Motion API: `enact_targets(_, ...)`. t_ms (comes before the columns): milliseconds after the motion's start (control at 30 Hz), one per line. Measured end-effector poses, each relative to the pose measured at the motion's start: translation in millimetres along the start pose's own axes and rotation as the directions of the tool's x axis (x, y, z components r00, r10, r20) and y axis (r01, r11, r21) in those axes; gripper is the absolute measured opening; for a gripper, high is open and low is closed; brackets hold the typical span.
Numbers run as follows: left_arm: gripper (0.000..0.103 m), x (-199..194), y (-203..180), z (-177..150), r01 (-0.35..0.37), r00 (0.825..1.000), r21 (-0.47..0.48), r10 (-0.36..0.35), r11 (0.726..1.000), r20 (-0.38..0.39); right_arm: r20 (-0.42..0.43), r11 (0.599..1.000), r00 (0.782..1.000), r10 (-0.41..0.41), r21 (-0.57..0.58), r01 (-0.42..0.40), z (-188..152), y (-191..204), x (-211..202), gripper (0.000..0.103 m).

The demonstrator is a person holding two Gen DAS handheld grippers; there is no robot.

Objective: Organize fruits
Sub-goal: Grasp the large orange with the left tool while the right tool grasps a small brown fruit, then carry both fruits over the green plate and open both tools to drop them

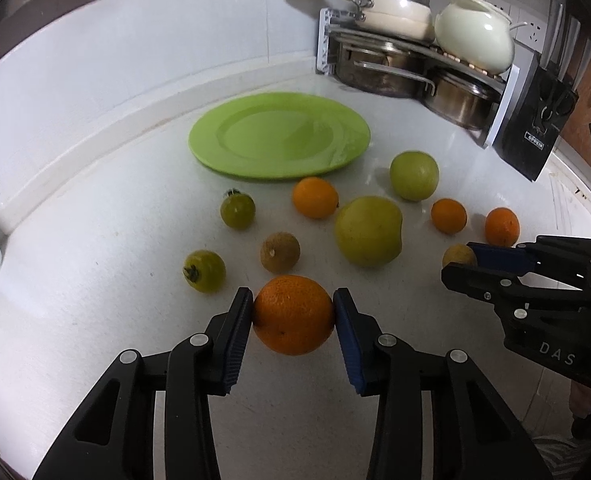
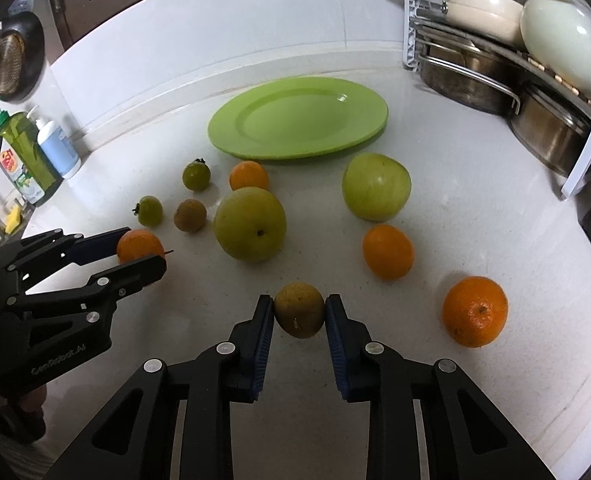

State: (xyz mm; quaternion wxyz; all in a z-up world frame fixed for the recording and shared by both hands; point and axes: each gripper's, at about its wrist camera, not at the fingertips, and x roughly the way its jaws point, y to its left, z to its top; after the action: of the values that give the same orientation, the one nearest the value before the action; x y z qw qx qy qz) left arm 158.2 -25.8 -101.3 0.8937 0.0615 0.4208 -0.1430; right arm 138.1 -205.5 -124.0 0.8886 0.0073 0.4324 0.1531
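My left gripper (image 1: 293, 312) is shut on an orange (image 1: 293, 314) low over the white counter; it also shows in the right wrist view (image 2: 139, 250). My right gripper (image 2: 299, 312) is shut on a small brownish-green round fruit (image 2: 299, 310); it shows at the right of the left wrist view (image 1: 459, 258). An empty green plate (image 1: 279, 134) (image 2: 299, 118) lies farther back. Loose on the counter between are two large green fruits (image 2: 249, 224) (image 2: 375, 186), three oranges (image 2: 475, 310) (image 2: 387, 250) (image 2: 249, 176), two small green tomatoes (image 2: 195, 176) (image 2: 150, 211) and a brown fruit (image 2: 190, 215).
A white rack (image 1: 411, 60) with steel pots and cream cookware stands at the back right, with a black knife block (image 1: 535, 120) beside it. Soap bottles (image 2: 43, 144) stand at the back left by the wall. The counter's front edge runs along the right (image 2: 567, 360).
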Motion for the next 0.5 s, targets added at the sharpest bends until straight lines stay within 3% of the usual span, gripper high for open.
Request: enact_targets(500, 0.041, -21.6, 12.5, 39.7, -0.014, 0.99, 0.0, 0.014, 1.0, 0.14, 0.152, 0.999, 0.988, 0.006, -0.053, 0.002, 40.1, 9.4, -24.8, 0.028)
